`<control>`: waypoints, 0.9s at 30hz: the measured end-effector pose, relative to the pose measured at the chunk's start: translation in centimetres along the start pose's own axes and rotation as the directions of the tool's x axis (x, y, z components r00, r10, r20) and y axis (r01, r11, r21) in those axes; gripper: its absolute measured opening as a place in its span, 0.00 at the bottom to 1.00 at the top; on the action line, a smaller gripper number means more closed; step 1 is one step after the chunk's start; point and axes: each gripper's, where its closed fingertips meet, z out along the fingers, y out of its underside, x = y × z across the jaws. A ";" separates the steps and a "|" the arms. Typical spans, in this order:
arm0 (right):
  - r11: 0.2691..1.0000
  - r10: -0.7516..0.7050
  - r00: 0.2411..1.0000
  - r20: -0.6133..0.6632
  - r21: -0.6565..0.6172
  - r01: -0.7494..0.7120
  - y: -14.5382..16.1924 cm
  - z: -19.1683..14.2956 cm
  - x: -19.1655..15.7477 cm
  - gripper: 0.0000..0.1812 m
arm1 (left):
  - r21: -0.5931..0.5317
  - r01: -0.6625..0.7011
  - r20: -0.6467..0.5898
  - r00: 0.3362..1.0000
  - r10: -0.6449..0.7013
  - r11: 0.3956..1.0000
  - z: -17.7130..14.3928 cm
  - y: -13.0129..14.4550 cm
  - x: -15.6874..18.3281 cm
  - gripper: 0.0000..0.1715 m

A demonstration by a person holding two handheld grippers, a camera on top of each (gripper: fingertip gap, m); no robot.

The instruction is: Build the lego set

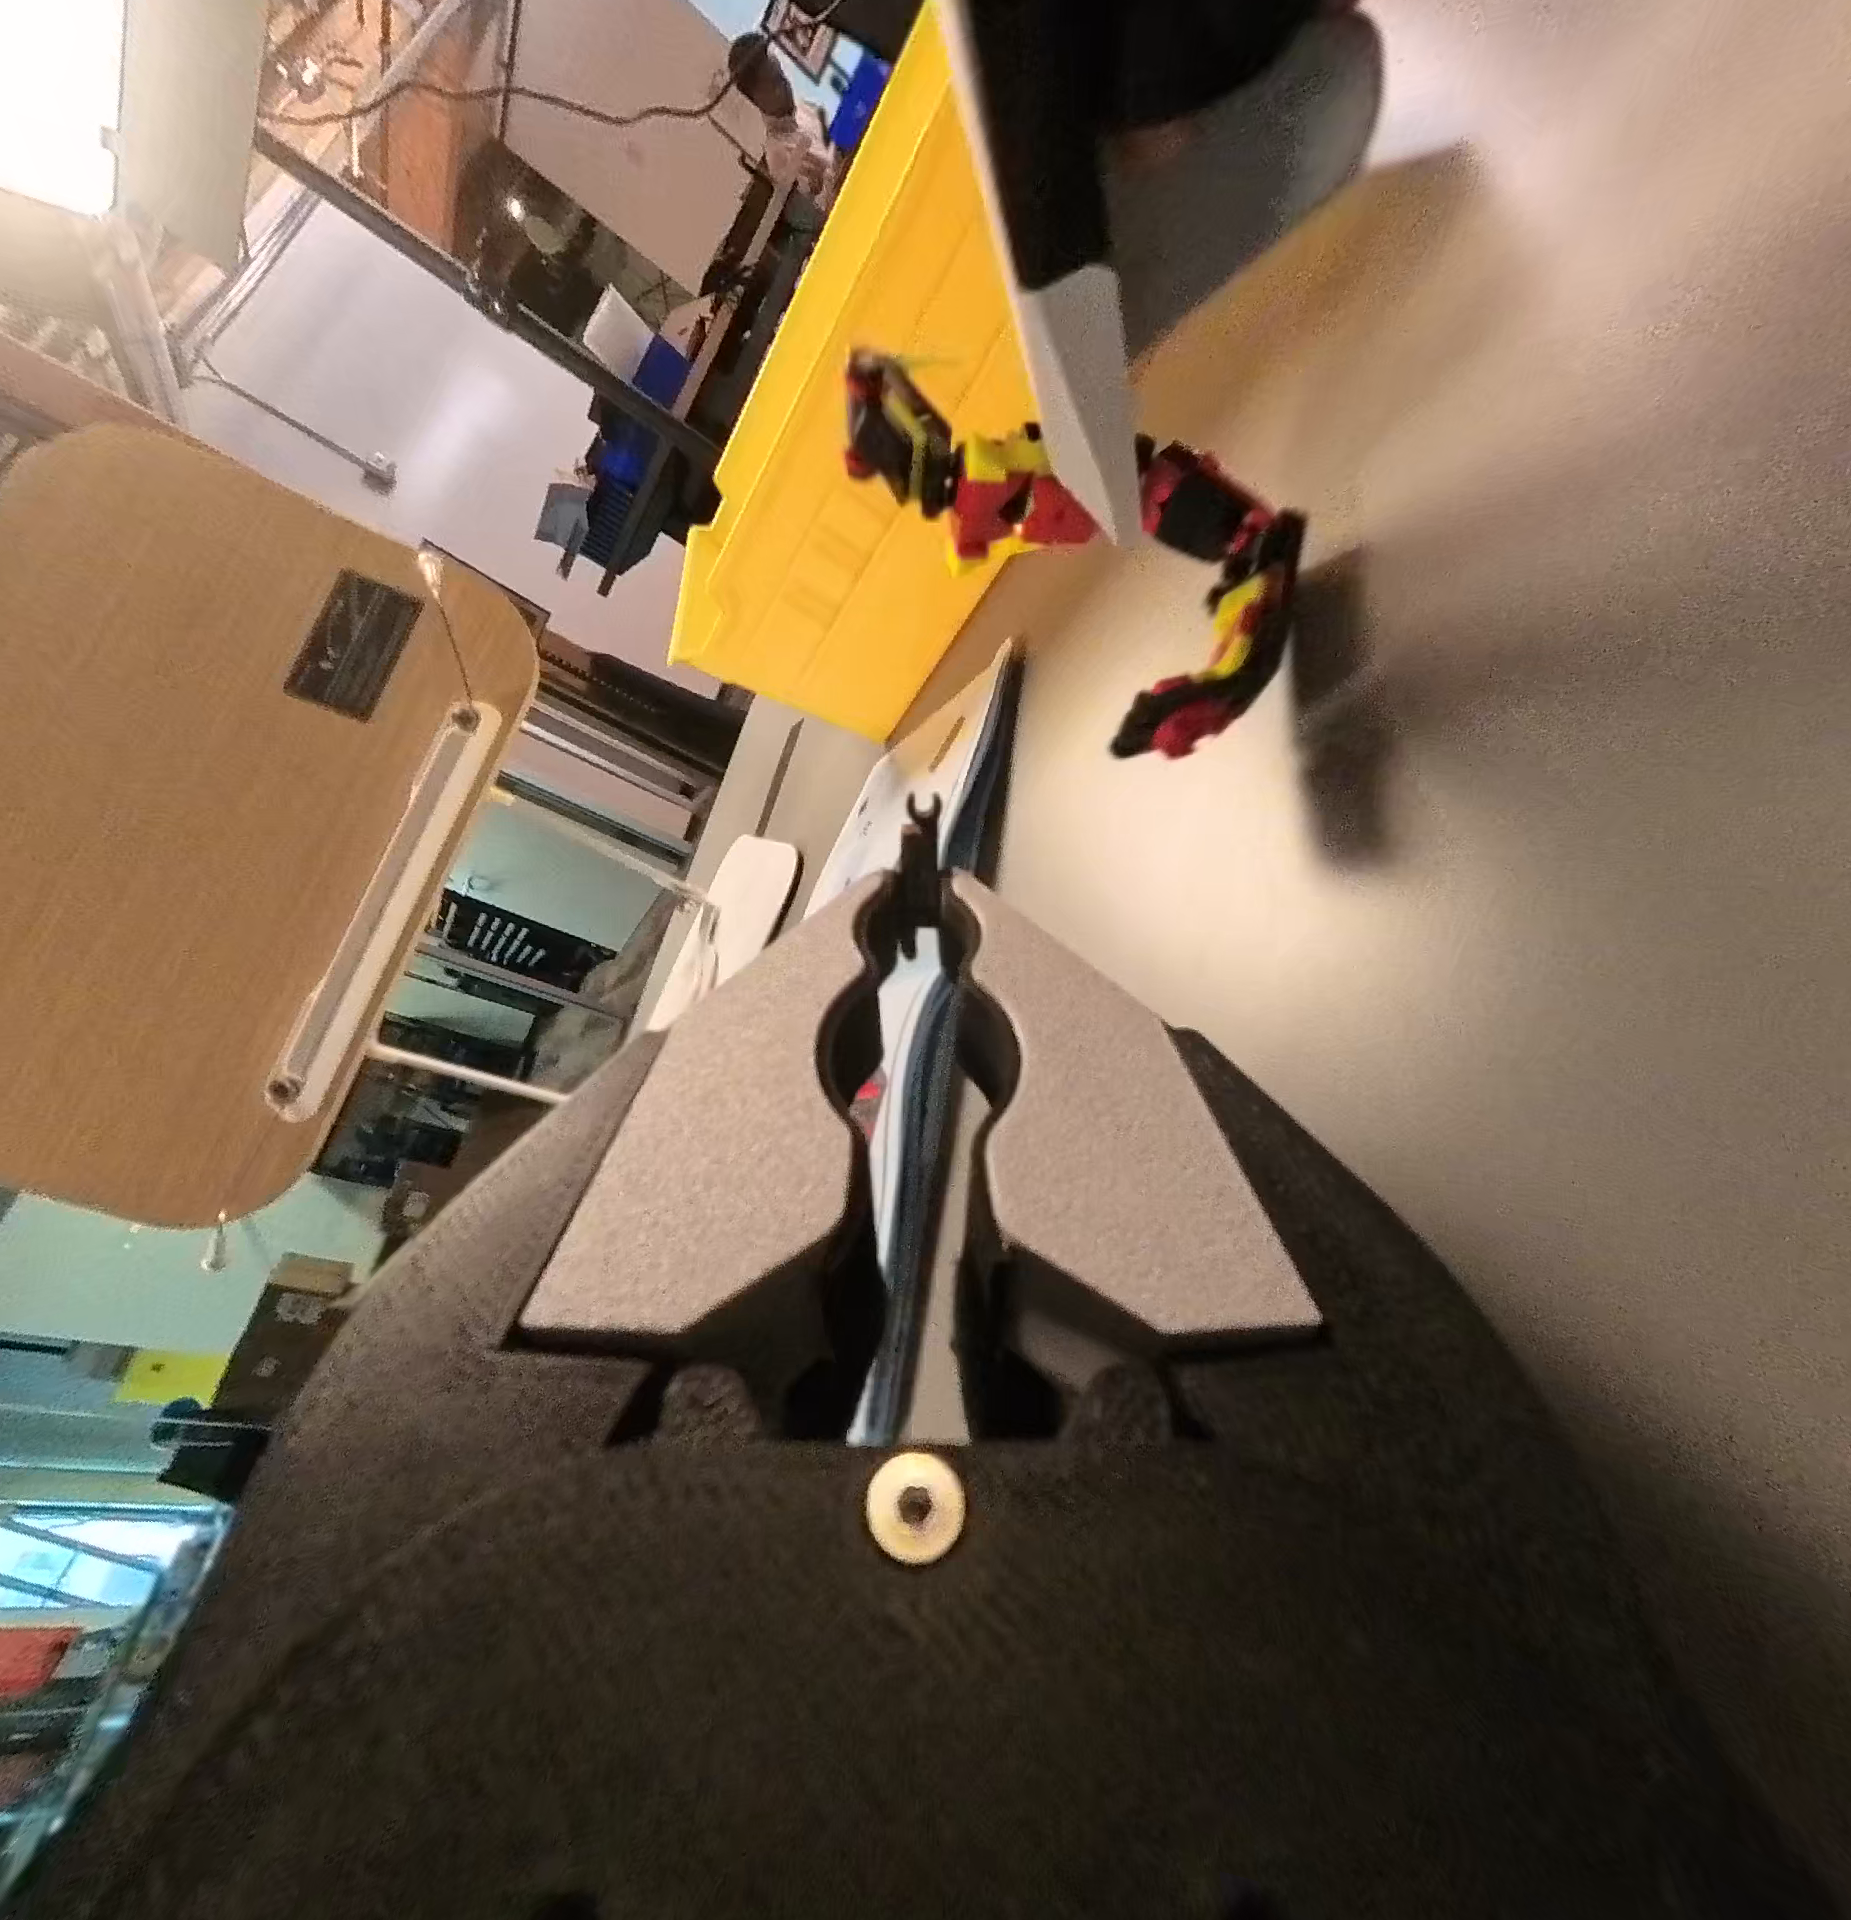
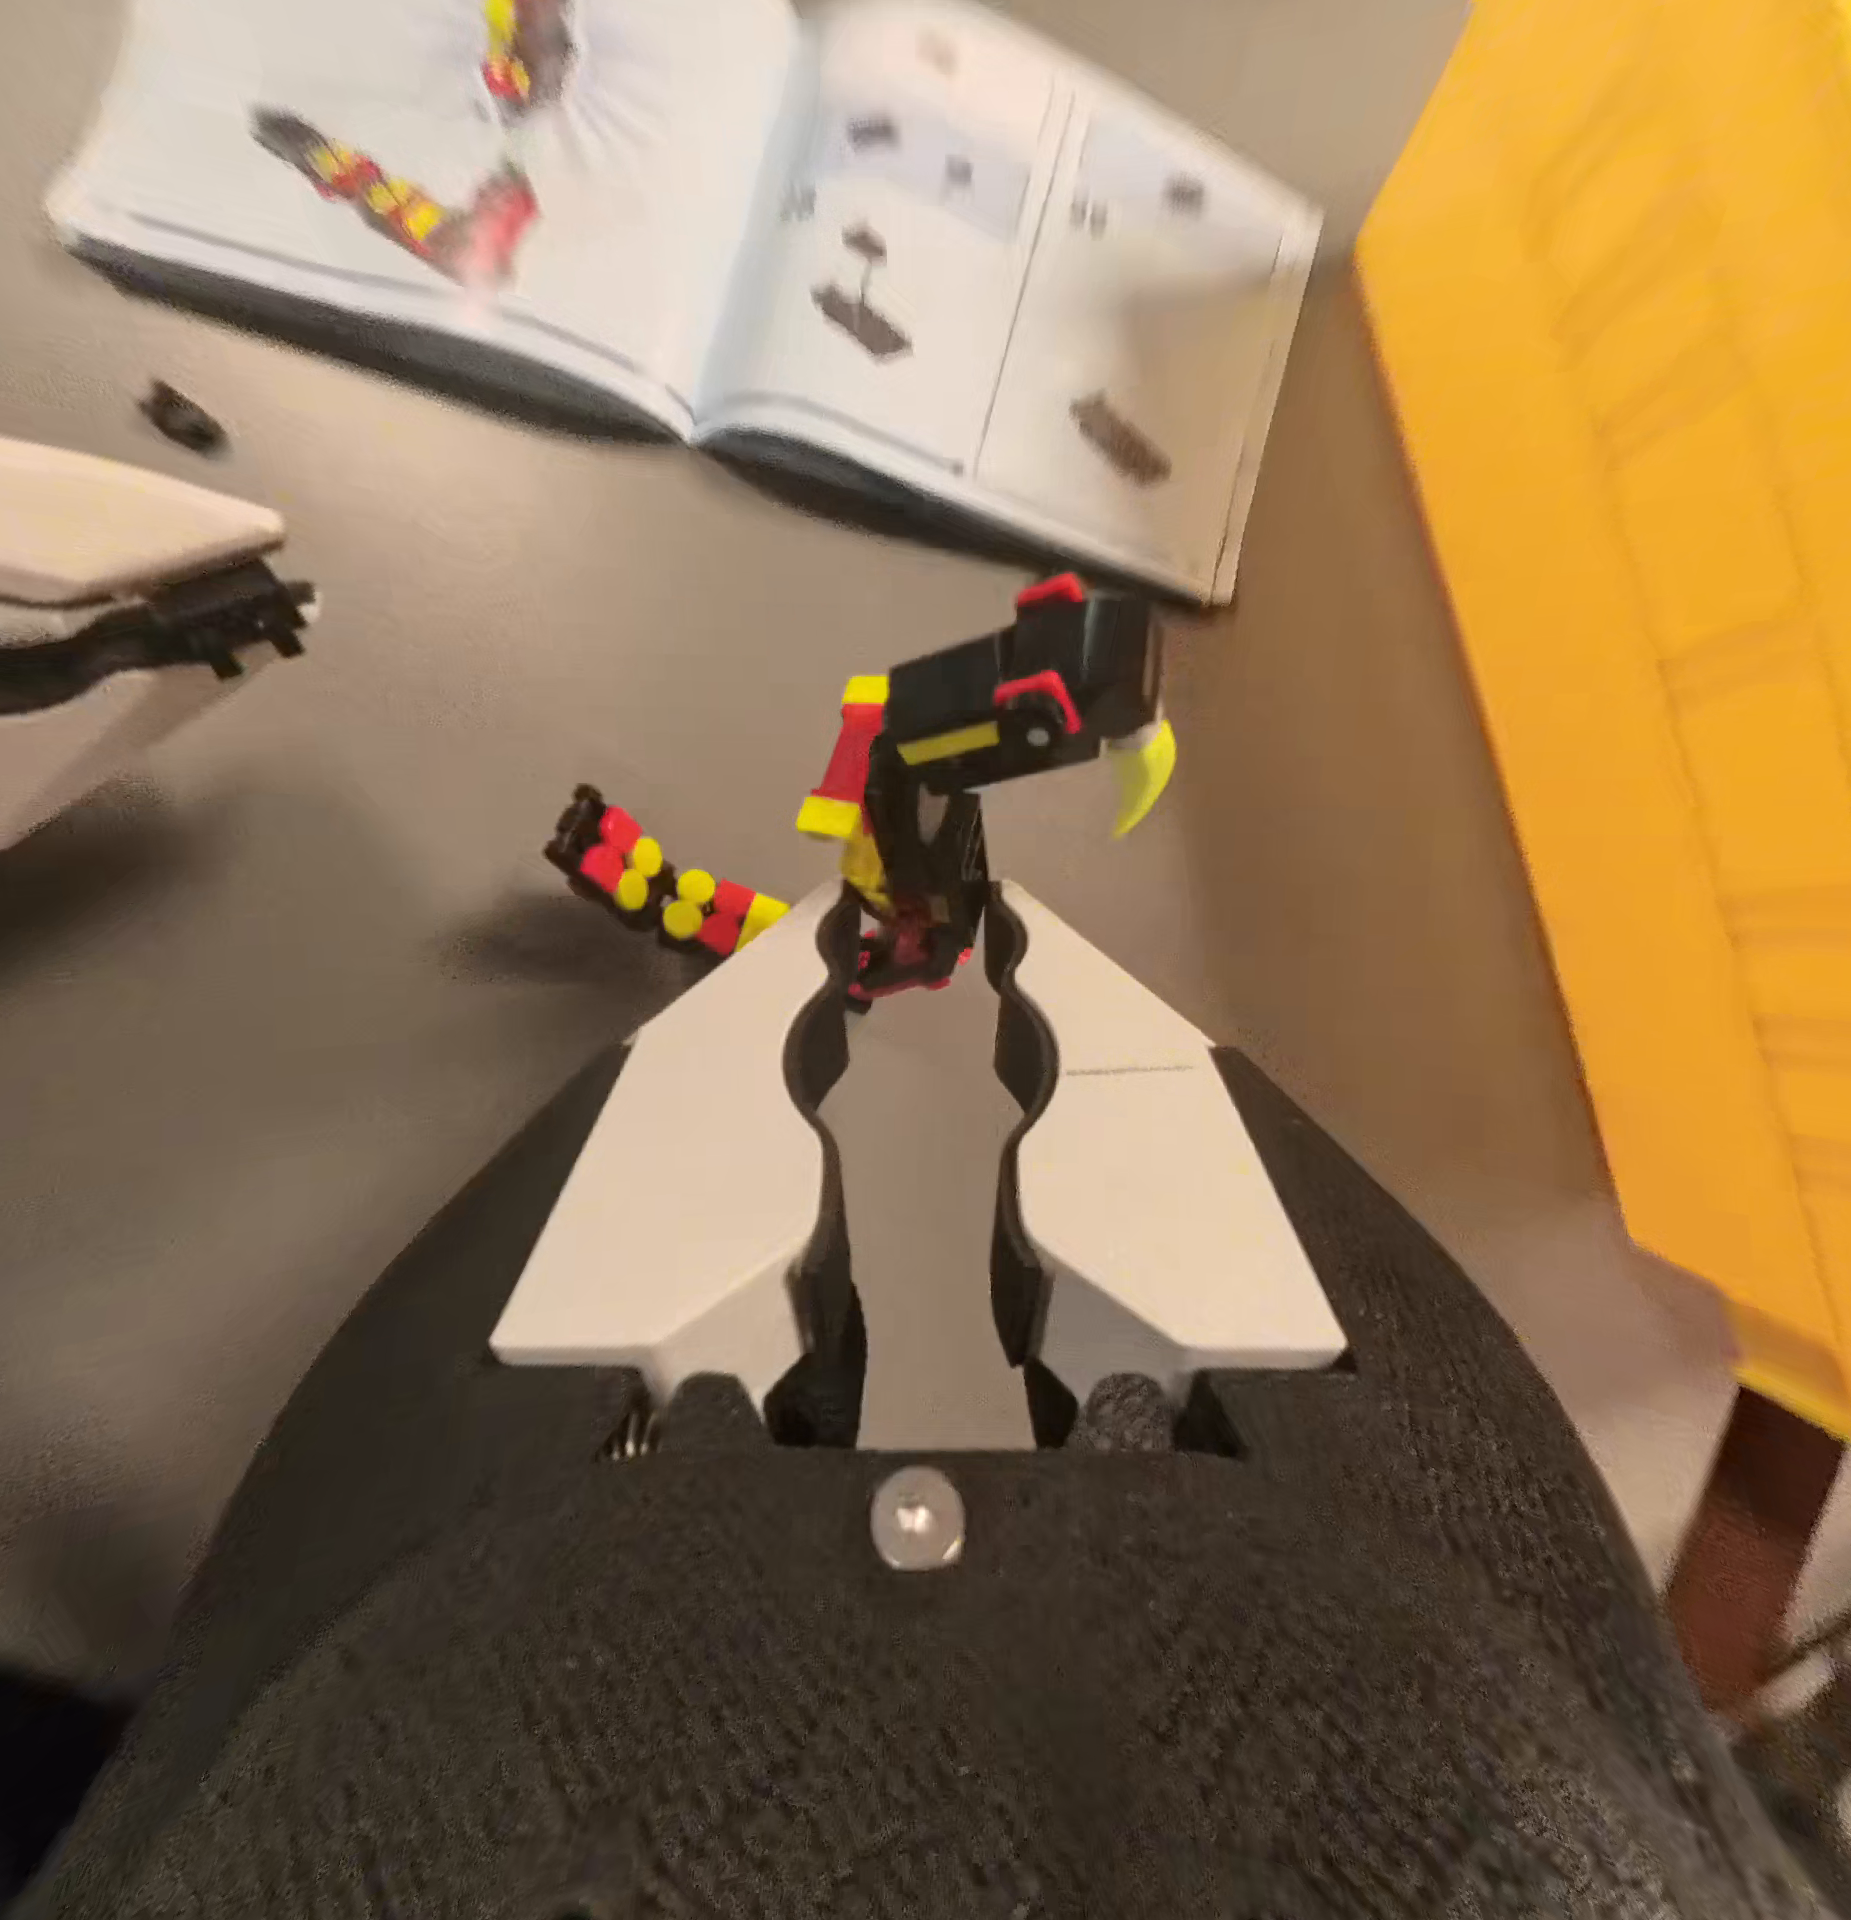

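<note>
Claw on our right (image 2: 916, 914) grips one red, black and yellow dragon model (image 2: 962, 769) upright above the tabletop (image 2: 381, 644), tail (image 2: 661, 883) trailing left; our left claw (image 1: 916, 883) pinches one small black piece (image 1: 916, 842) pointing forward.
</note>
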 end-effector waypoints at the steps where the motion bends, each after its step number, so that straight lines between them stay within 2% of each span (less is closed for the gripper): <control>1: 0.994 0.020 1.000 0.024 -0.106 -0.017 0.4 -0.3 0.0 0.12 | 0.006 -0.019 0.002 1.000 0.019 1.000 0.1 -0.2 0.0 0.03; 4: 0.930 0.038 0.998 0.058 -0.367 -0.014 1.4 -1.1 0.0 0.12 | 0.022 -0.087 -0.022 0.996 0.088 0.996 0.4 -0.6 0.7 0.03; 8: 0.824 0.108 0.990 0.091 -0.566 -0.037 2.1 -0.4 -0.1 0.11 | 0.041 -0.143 -0.048 0.988 0.145 0.989 0.1 -0.8 1.4 0.03; 12: 0.729 0.135 0.989 0.055 -0.682 -0.061 3.5 0.3 0.0 0.11 | 0.035 -0.136 -0.073 0.988 0.139 0.990 0.1 -0.3 1.6 0.03; 16: 0.704 0.172 0.985 0.023 -0.702 -0.107 4.1 1.1 -0.4 0.13 | 0.027 -0.108 -0.105 0.988 0.110 0.994 0.3 0.0 1.7 0.03; 19: 0.742 0.126 0.992 -0.034 -0.660 -0.116 4.2 0.8 0.2 0.23 | 0.030 -0.103 -0.128 0.986 0.106 0.994 0.3 -0.2 2.1 0.03; 22: 0.871 -0.035 0.997 -0.074 -0.491 -0.006 3.4 -0.5 1.0 0.26 | 0.041 -0.106 -0.159 0.981 0.111 0.994 0.4 -0.5 2.7 0.03; 24: 0.928 -0.193 0.979 0.062 -0.311 0.203 2.7 -1.0 -1.3 0.28 | 0.046 -0.096 -0.182 0.978 0.103 0.994 0.5 -0.4 2.9 0.03; 25: 0.919 -0.303 0.938 0.171 -0.210 0.335 2.9 -1.4 -3.5 0.29 | 0.048 -0.085 -0.199 0.976 0.093 0.995 0.5 -0.4 3.1 0.03; 26: 0.888 -0.411 0.884 0.224 -0.122 0.444 3.3 -1.6 -5.2 0.30 | 0.050 -0.074 -0.211 0.974 0.083 0.996 0.5 -0.4 3.2 0.03; 27: 0.848 -0.501 0.837 0.220 -0.069 0.526 3.7 -1.5 -5.9 0.29 | 0.050 -0.066 -0.220 0.973 0.076 0.997 0.5 -0.4 3.3 0.03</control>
